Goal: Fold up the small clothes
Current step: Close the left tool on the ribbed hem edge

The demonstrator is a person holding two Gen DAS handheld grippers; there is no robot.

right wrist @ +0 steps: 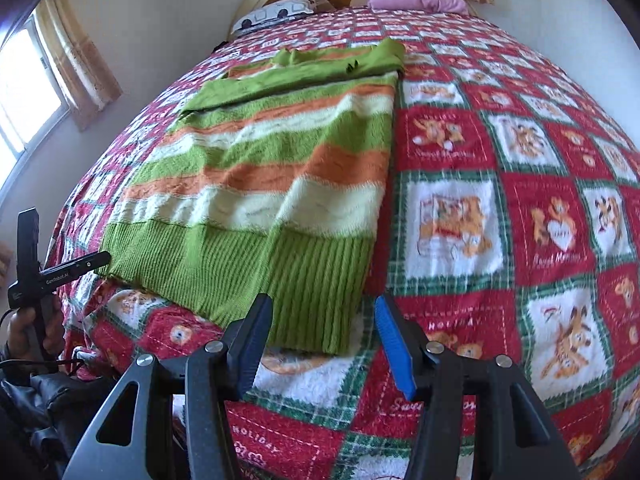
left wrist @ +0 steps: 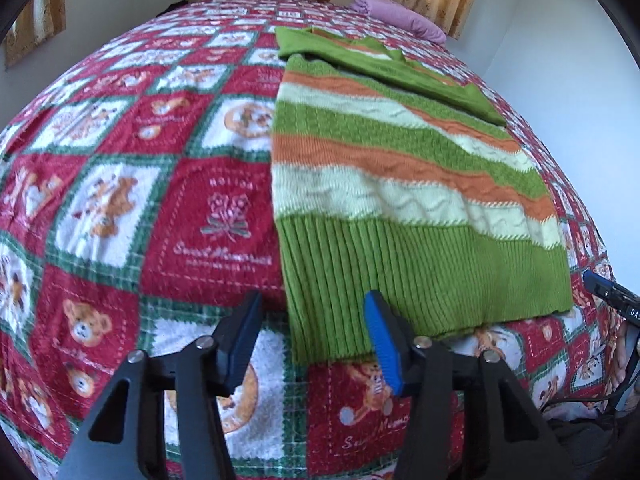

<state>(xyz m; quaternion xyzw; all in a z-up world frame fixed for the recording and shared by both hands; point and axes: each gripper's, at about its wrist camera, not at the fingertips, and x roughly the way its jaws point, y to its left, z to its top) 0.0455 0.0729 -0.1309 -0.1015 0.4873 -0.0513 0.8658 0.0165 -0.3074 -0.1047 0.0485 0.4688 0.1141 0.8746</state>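
Legible text, itemised:

- Bedspread (left wrist: 120, 152), red patch with a flower motif (left wrist: 226, 216): "HOLIDAY" above, only partly readable; script "Sweet Memories" below, blurred; a smaller line beneath illegible.
- Bedspread, further red patches in the right wrist view: "HOLIDAY" (right wrist: 454, 325) and (right wrist: 256, 442).
- Black handheld device (right wrist: 52, 276) at the left edge of the right wrist view: white "GenRobot.AI".
- Black device (left wrist: 612, 294) at the right edge of the left wrist view: white "DA", cut off.
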